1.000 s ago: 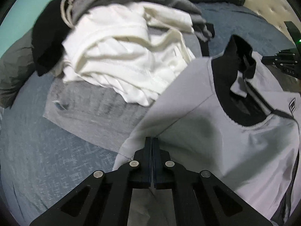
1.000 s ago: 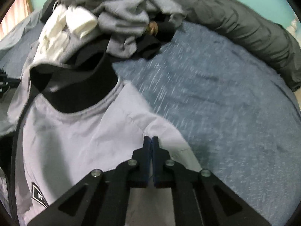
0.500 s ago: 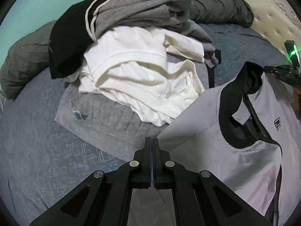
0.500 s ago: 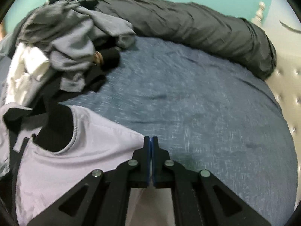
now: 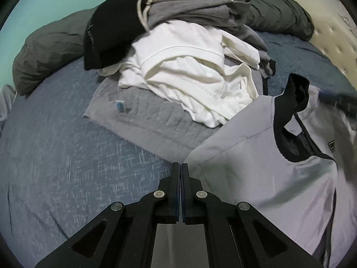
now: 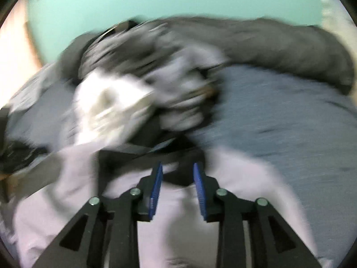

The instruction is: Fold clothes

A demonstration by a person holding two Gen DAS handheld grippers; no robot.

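Note:
A light grey shirt (image 5: 256,167) with a black collar (image 5: 290,111) lies spread on the blue bed cover (image 5: 67,167). My left gripper (image 5: 180,167) is shut, its tips pinching the shirt's near left edge, with fabric showing under the fingers. In the blurred right wrist view, my right gripper (image 6: 177,169) has its jaws opening, blue pads apart. It hangs over the shirt (image 6: 178,212), just short of the black collar (image 6: 178,156), and nothing is pressed between the pads. A dark blur at the right of the left wrist view is the right gripper (image 5: 341,102).
A heap of unfolded clothes sits behind the shirt: a white garment (image 5: 189,78), a grey knit (image 5: 145,122), and black and grey tops (image 5: 178,6). A rolled dark duvet (image 6: 290,44) lines the far edge. A tufted headboard (image 5: 330,26) stands at right.
The right gripper has let go of the shirt's shoulder, opened and swung left toward the collar. The left gripper stayed shut on the shirt and rose a little.

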